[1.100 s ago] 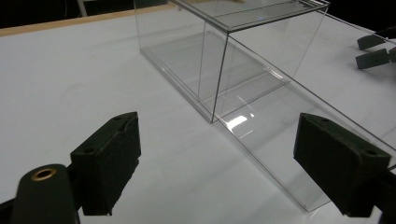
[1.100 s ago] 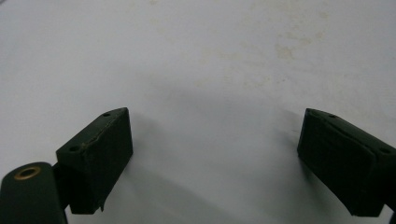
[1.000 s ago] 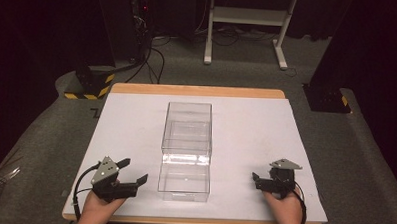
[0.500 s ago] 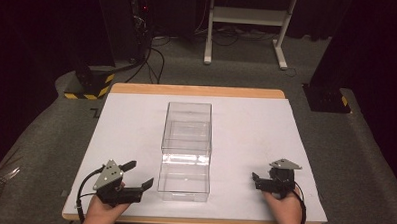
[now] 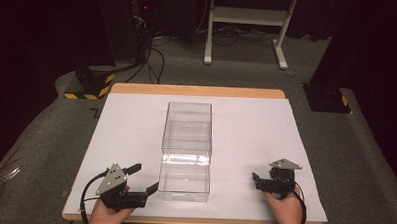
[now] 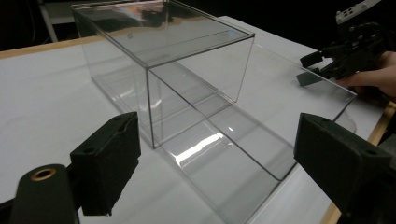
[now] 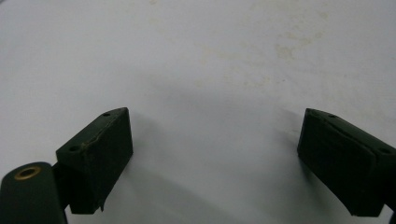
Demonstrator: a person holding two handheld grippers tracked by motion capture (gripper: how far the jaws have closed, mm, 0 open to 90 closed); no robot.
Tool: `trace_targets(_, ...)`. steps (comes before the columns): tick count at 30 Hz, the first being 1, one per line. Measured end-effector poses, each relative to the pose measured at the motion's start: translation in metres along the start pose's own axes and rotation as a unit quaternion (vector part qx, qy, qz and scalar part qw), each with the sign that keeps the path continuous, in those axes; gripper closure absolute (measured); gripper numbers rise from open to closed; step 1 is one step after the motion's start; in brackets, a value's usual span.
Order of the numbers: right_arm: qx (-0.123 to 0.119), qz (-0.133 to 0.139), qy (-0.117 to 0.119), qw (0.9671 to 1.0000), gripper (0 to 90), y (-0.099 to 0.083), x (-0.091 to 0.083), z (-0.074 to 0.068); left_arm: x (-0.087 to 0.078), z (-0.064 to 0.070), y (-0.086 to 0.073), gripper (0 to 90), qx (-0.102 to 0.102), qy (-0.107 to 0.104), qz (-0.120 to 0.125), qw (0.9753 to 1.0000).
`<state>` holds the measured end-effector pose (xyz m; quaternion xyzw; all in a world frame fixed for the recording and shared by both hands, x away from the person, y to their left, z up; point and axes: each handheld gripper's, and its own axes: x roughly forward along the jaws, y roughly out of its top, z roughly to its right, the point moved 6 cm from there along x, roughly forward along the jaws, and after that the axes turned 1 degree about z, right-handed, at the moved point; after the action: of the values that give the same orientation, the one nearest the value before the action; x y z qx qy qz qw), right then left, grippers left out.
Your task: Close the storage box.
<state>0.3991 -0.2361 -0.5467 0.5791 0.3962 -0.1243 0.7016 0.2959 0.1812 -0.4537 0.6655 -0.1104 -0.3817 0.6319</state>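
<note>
A clear plastic box point(image 5: 187, 127) stands in the middle of the white table top point(image 5: 131, 129). A lower clear part point(image 5: 184, 181) reaches from the box's near end toward the front edge. My left gripper point(image 5: 144, 177) is open at the front left, its jaws pointing at that low part and just short of it. In the left gripper view the box point(image 6: 163, 56) and the low clear part point(image 6: 233, 144) lie beyond the wide-apart jaws of the left gripper point(image 6: 219, 158). My right gripper point(image 5: 256, 178) rests open at the front right; the right gripper point(image 7: 215, 158) frames bare white surface.
The wooden table edge point(image 5: 197, 91) borders the white top. Grey carpet surrounds the table, with a yellow-black striped base point(image 5: 90, 83) at back left, a white stand point(image 5: 249, 23) behind and a dark base point(image 5: 327, 99) at back right. The right gripper point(image 6: 345, 51) and its hand appear in the left gripper view.
My left gripper has shifted slightly toward the front edge and to the right, closer to the low clear part. The right gripper has not moved.
</note>
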Motion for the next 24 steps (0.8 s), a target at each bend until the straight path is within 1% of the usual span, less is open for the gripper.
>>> trace_targets(1, 0.000, 0.000, 0.000, 1.0000, 10.4, 0.000, 0.000, 0.000, 0.001, 0.003, -0.001, 15.1, 0.006, -0.001, -0.003, 1.0000)
trace_targets(4, 0.002, 0.000, 0.000, 1.0000, 10.4, 0.000, 0.000, 0.000, 0.002, 0.008, -0.002, 15.1, 0.008, -0.007, -0.005, 0.9999)
trace_targets(7, 0.001, 0.000, 0.000, 1.0000, 10.3, 0.000, 0.000, 0.000, 0.002, 0.010, -0.002, 15.1, 0.008, -0.009, -0.004, 0.9999)
trace_targets(17, 0.001, 0.000, 0.000, 1.0000, 10.4, 0.000, 0.000, 0.000, 0.008, 0.017, -0.007, 14.8, 0.013, -0.019, -0.015, 0.9996)
trace_targets(21, 0.000, 0.000, 0.000, 1.0000, 10.4, 0.000, 0.000, 0.000, 0.011, 0.019, -0.011, 14.7, 0.011, -0.022, -0.022, 0.9994)
trace_targets(24, 0.002, 0.000, 0.000, 1.0000, 10.4, 0.000, 0.000, 0.000, 0.013, 0.018, -0.012, 14.7, 0.005, -0.024, -0.022, 0.9995)
